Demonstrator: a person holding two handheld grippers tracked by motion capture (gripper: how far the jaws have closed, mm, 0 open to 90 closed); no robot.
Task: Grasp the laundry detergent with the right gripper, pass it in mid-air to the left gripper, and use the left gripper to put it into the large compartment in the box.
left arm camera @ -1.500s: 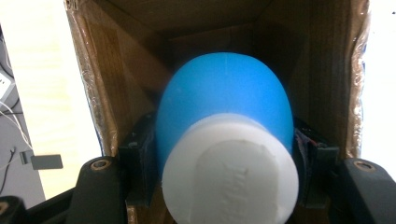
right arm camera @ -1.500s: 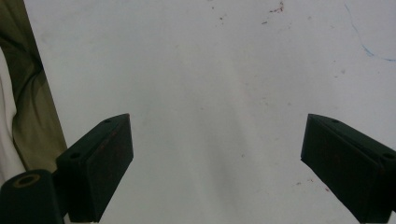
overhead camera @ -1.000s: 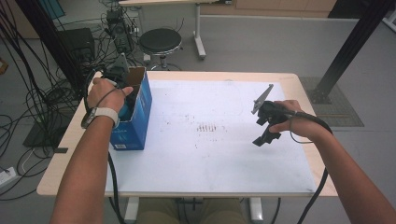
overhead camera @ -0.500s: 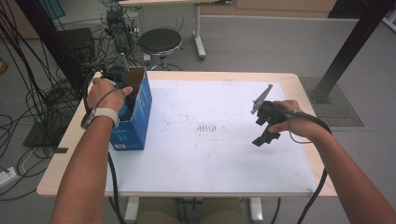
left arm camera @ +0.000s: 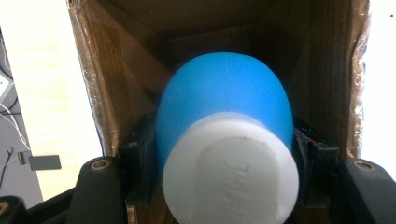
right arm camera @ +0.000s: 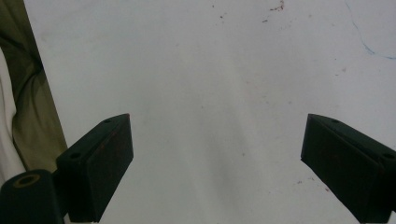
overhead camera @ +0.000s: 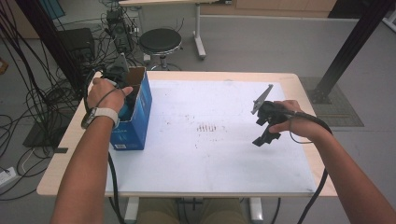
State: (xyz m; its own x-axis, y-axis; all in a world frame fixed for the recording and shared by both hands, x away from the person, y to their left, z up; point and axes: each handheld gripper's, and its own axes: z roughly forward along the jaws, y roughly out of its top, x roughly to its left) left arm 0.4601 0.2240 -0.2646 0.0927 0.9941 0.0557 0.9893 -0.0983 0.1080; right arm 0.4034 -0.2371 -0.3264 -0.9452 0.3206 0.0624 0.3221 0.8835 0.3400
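- White table top with faint reddish marks at its middle; grey floor, a black stool and cables beyond.
- Left gripper: jaws pinch a blue object with a white end from both sides, inside the open cardboard-lined box.
- High view: left gripper sits in the top of the blue box at the table's left edge; print on the box too small to read.
- Right gripper: jaws spread wide, nothing between them, over bare white table.
- High view: right gripper is well apart from the box, at the table's right.
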